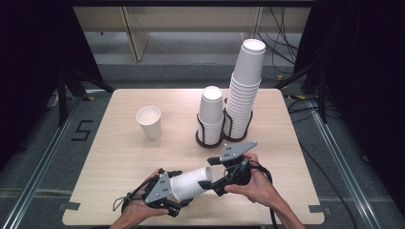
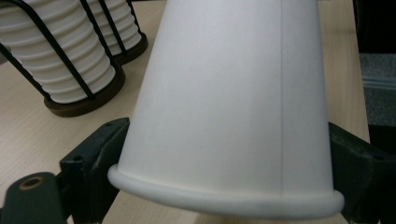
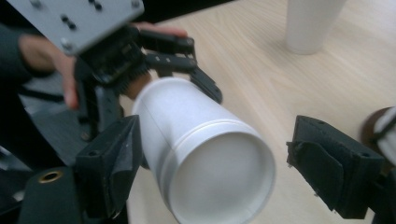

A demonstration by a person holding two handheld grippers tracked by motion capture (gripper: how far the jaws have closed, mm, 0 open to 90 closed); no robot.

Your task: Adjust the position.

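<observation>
At table's left-centre, a single white paper cup (image 1: 149, 122), upright, mouth up, well apart from both hands. Further right, two dark round wire holders, touching or just beside each other: short stack of upturned cups (image 1: 210, 113) in the left holder (image 1: 209, 138), tall stack of upturned cups (image 1: 244, 90) in the right one, leaning slightly right at the top. Both holders just beyond the hands, nothing between them and the held cup. Light wood table (image 1: 119, 152) otherwise bare around the work.

Near the front edge, white paper cup (image 1: 192, 184) held level off the table, between the two grippers. Plain white, faint vertical seam, rolled rim at the wide mouth; recessed base ringed by a thin groove. Mouth end toward the left gripper, base end toward the right.

Left gripper (image 1: 168, 191): jaws half closed, pressed on opposite sides of the cup wall just behind the rim; cup grasped. Grey plate on top.

Right gripper (image 1: 211, 185): jaws spread wide on either side of the cup's base end; left pad (image 3: 112, 163) close against or touching the wall, cannot tell which; right pad (image 3: 327, 163) clearly apart. Released, no grip.
</observation>
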